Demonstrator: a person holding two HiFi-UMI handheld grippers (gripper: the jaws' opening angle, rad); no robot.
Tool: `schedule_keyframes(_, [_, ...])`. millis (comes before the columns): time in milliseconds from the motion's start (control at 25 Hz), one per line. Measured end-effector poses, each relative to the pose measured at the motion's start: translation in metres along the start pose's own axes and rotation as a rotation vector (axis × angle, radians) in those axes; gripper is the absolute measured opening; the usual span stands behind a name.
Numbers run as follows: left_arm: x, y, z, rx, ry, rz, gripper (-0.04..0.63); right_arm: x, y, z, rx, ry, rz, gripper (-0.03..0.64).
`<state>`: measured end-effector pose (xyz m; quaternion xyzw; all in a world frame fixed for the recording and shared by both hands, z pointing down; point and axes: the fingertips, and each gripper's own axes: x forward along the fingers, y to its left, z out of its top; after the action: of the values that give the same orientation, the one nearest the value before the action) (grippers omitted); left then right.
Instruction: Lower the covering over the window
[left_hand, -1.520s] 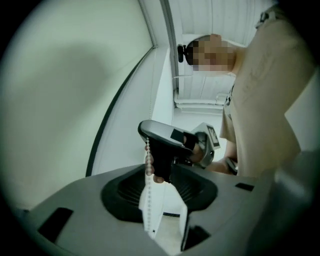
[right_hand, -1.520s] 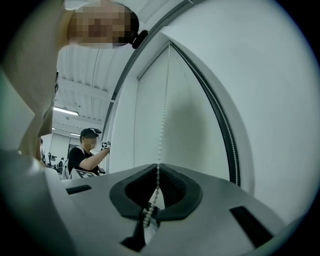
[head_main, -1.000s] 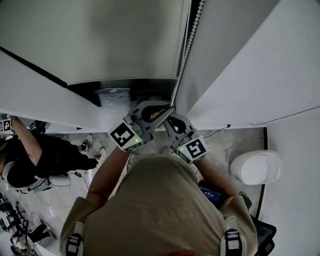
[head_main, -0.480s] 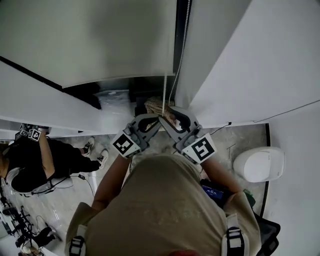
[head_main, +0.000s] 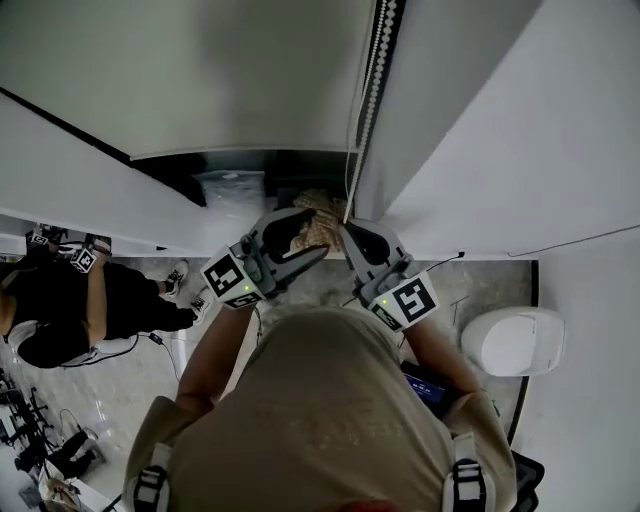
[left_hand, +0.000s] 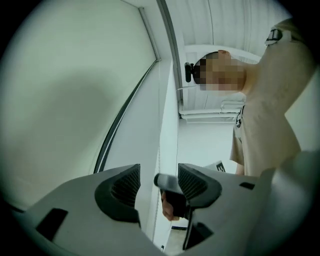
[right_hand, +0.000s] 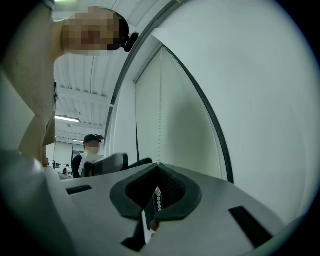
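Chain: at blind's right edge, pinched between right gripper's pressed-together jaws.
Left gripper: jaws opening, spread; chain seemingly loose between.
Change: grip passed left to right; another pull is readied.
Blind: window gap left below.

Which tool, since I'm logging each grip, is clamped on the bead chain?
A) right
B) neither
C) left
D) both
A: the right tool's jaws are shut on the bead chain, while the left tool's jaws are opening and press on nothing.
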<state>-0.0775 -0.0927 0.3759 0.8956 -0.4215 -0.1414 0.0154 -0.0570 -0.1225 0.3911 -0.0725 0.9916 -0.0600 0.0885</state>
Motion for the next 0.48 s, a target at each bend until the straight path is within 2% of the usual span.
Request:
schedule_keyframes(160, [0.039, -0.004, 0.036, 0.082, -0.018, -0.014, 0.229, -0.003, -0.007, -0.002, -0.016, 0.005, -0.020, 0.009])
schedule_keyframes(280, [0.064, -0.018, 0.042, 0.139, 0.038, -0.038, 0.229, -0.014, -0.006, -0.031, -0.009, 0.100, -0.042, 0.009])
schedule_keyframes(400, [0.077, -0.028, 0.036, 0.177, 0.111, -0.027, 0.219, -0.026, 0.001, -0.060, 0.029, 0.167, -0.039, 0.008])
schedule_keyframes(480, [0.078, -0.027, 0.034, 0.178, 0.111, -0.009, 0.133, -0.029, 0.002, -0.059, 0.035, 0.163, -0.037, 0.009])
